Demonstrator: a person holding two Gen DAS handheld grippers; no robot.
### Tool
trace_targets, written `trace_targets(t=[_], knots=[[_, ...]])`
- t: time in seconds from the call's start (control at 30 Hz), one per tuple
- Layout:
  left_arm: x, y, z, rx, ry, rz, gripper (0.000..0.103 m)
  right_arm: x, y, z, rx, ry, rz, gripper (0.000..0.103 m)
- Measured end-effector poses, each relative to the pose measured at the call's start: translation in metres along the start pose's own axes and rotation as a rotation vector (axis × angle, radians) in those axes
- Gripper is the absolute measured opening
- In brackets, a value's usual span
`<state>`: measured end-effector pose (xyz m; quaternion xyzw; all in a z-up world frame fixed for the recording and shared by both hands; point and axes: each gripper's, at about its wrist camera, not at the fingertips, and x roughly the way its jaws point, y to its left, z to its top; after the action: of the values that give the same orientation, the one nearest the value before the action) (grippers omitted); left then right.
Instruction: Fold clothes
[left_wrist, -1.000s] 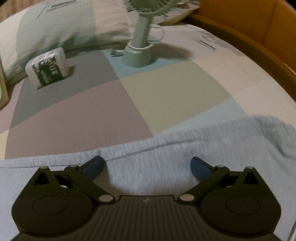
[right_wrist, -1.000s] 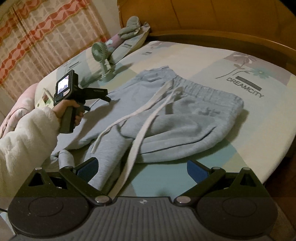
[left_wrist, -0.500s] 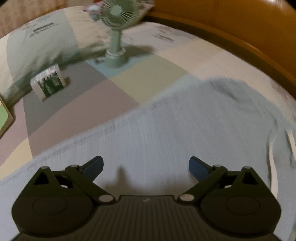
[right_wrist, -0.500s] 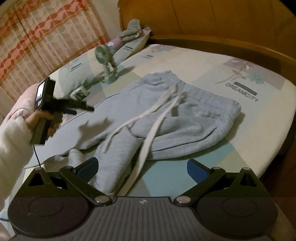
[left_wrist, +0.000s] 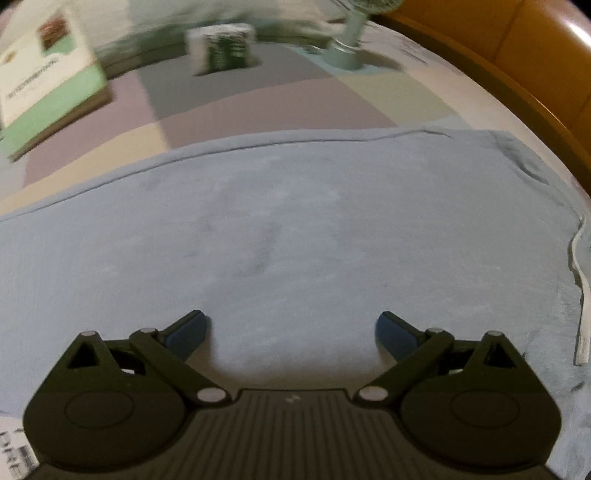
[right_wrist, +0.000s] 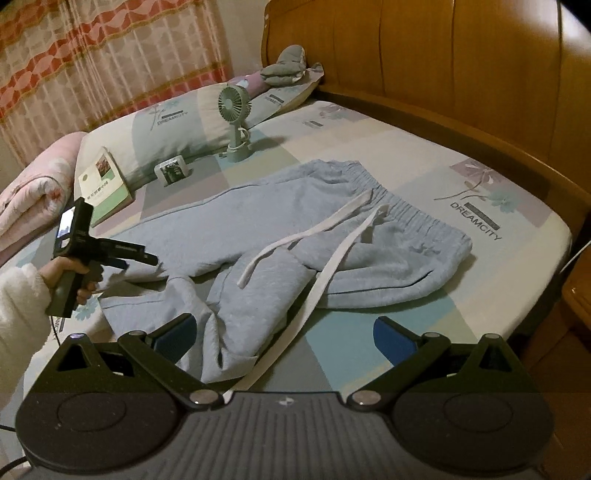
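Observation:
Light blue sweatpants (right_wrist: 303, 221) lie spread on the bed, waistband toward the right, with two long white drawstrings (right_wrist: 332, 258) trailing toward me. One leg stretches left, the other is bunched near the front edge. My left gripper (left_wrist: 291, 326) hovers open just above the flat far leg (left_wrist: 295, 229); in the right wrist view this left gripper (right_wrist: 147, 258) is held by a hand in a white fluffy sleeve (right_wrist: 22, 302). My right gripper (right_wrist: 282, 332) stands open above the bunched leg end, holding nothing.
A green desk fan (right_wrist: 235, 122), a small packet (right_wrist: 171, 173) and a book (right_wrist: 105, 184) sit by the pillows (right_wrist: 177, 125). A wooden headboard (right_wrist: 443, 66) and bed rail (right_wrist: 517, 166) border the right. A pink quilt (right_wrist: 33, 195) lies at the left.
The left gripper has moved back and leftward along the far leg, away from the fan. The right gripper has pulled back and up, widening its view. Both stay open.

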<state>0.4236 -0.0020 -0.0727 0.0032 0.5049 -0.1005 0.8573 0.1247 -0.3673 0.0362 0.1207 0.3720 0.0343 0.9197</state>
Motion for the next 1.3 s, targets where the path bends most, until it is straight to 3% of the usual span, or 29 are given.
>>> trace_targets(t=[0.17,0.43,0.57,0.63,0.77,0.93,1.17,1.3], knots=[[-0.046,0.015,-0.025,-0.005,-0.097,0.004,0.099,0.000,0.014,-0.005,-0.020,0.006,0.021,0.103],[-0.099,0.027,-0.098,0.073,-0.205,0.031,0.099,0.030,0.039,-0.016,-0.048,0.084,0.066,0.103],[-0.098,0.033,-0.119,0.099,-0.215,0.085,0.099,0.037,0.053,-0.023,-0.084,0.091,0.080,0.103],[-0.095,0.038,-0.123,0.054,-0.208,0.095,0.099,0.040,0.057,-0.027,-0.100,0.094,0.069,0.103],[-0.087,0.036,-0.135,-0.002,-0.184,0.049,0.099,0.043,0.065,-0.037,-0.147,0.099,0.037,0.103],[-0.083,0.006,-0.158,0.073,-0.183,0.082,0.099,0.047,0.073,-0.045,-0.193,0.118,0.024,0.103],[-0.085,-0.021,-0.173,0.129,-0.176,0.177,0.099,0.063,0.091,-0.049,-0.228,0.141,0.118,0.103],[-0.095,-0.019,-0.176,0.124,-0.187,0.196,0.099,0.081,0.119,-0.051,-0.339,0.131,0.153,0.103]])
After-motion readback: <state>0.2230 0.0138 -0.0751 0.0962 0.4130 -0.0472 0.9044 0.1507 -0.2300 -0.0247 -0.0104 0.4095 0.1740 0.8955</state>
